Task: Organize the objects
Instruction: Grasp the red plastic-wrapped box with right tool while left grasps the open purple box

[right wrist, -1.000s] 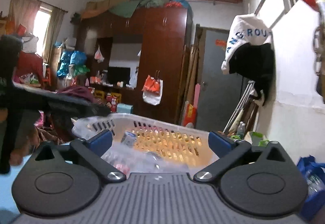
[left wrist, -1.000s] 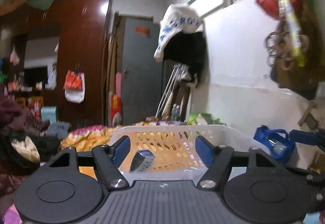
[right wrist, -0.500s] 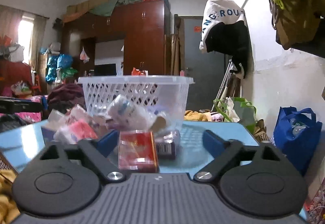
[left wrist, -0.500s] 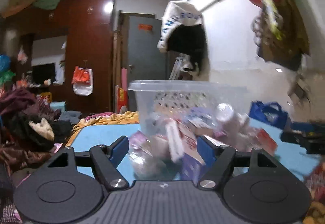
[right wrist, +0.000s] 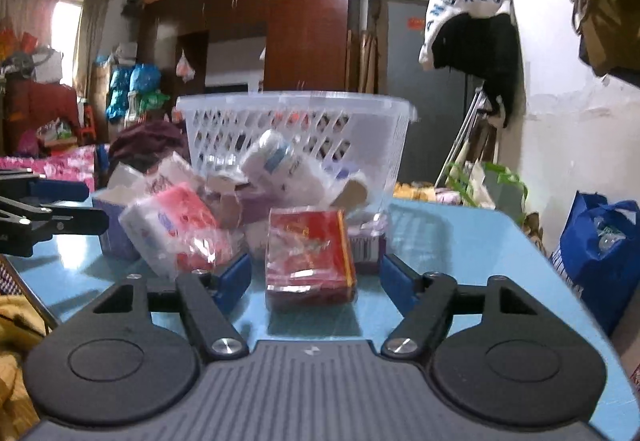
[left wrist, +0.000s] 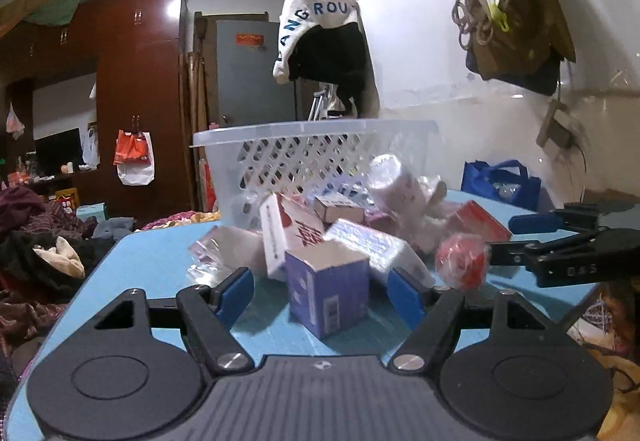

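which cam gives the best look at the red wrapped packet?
Right wrist. The red wrapped packet stands centred and unobstructed on the blue table, just ahead of the open right gripper. The left wrist view shows it only partly, behind the pile at right, beyond the open left gripper.

a cluttered home bedroom or living room: dark red wooden wardrobe (right wrist: 308,25) at centre with bundles stacked on top, grey door (left wrist: 256,73) mid-frame, hooded garment (left wrist: 324,37) hung upper right, piled clothes (left wrist: 36,241) lower left, curtained window (right wrist: 68,41) at left.
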